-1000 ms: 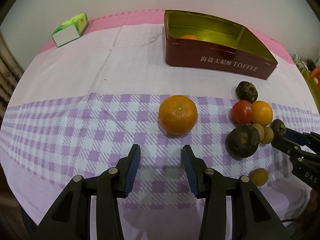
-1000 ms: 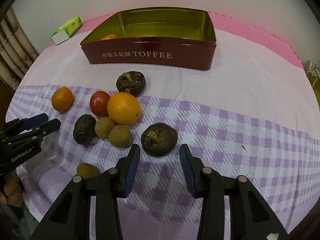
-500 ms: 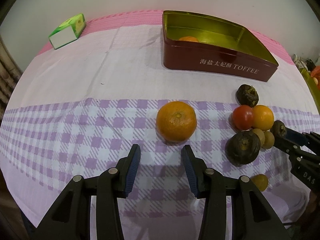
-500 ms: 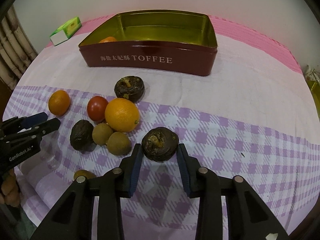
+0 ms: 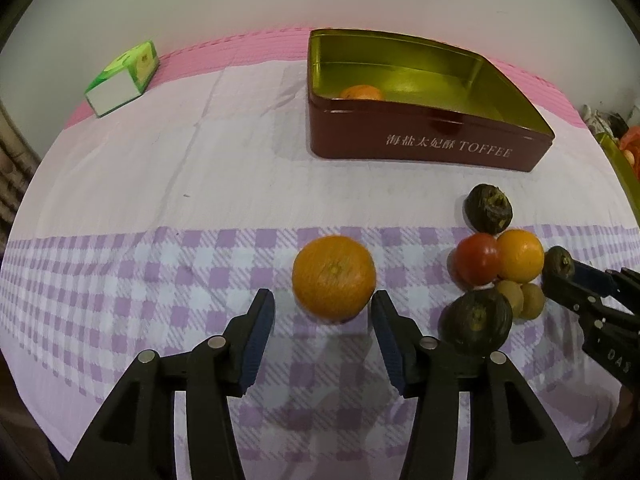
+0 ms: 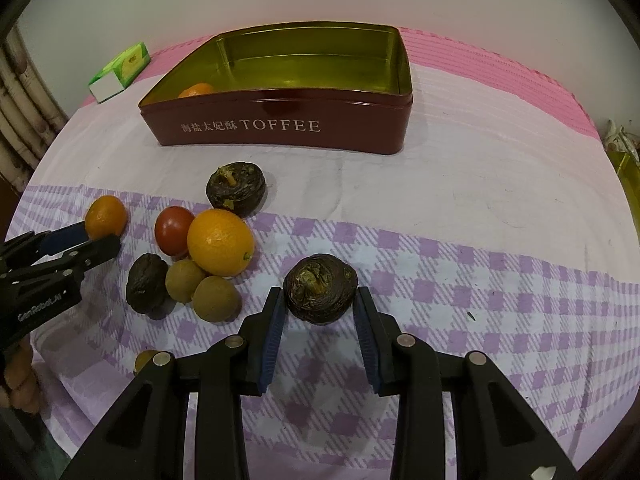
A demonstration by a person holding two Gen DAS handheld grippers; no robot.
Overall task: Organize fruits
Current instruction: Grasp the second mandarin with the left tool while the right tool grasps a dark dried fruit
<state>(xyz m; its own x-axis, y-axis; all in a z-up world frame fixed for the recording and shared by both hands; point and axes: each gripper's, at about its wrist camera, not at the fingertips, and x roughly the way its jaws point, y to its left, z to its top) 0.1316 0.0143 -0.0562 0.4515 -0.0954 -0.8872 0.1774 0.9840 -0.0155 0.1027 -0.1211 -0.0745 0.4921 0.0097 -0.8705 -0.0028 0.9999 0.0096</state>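
Note:
My left gripper [image 5: 323,307] is open, its fingers either side of the near edge of a mandarin orange [image 5: 334,276] on the checked cloth. My right gripper [image 6: 319,305] is open, its jaws flanking a dark wrinkled fruit [image 6: 320,288], pads close to its sides. A red TOFFEE tin [image 6: 280,128] stands at the back with one orange [image 6: 196,91] inside. A cluster holds a tomato [image 6: 174,230], an orange [image 6: 220,242], two small brown fruits [image 6: 216,298] and dark fruits [image 6: 146,283].
A green and white carton [image 5: 122,78] lies at the far left by the wall. Another dark fruit [image 6: 236,188] sits before the tin. A small yellow fruit [image 6: 145,360] lies near the table's front edge. A yellow-green container [image 6: 628,184] stands at the right edge.
Both grippers moved forward. The left one closed in on the mandarin; the right one advanced until the dark fruit sits between its jaws.

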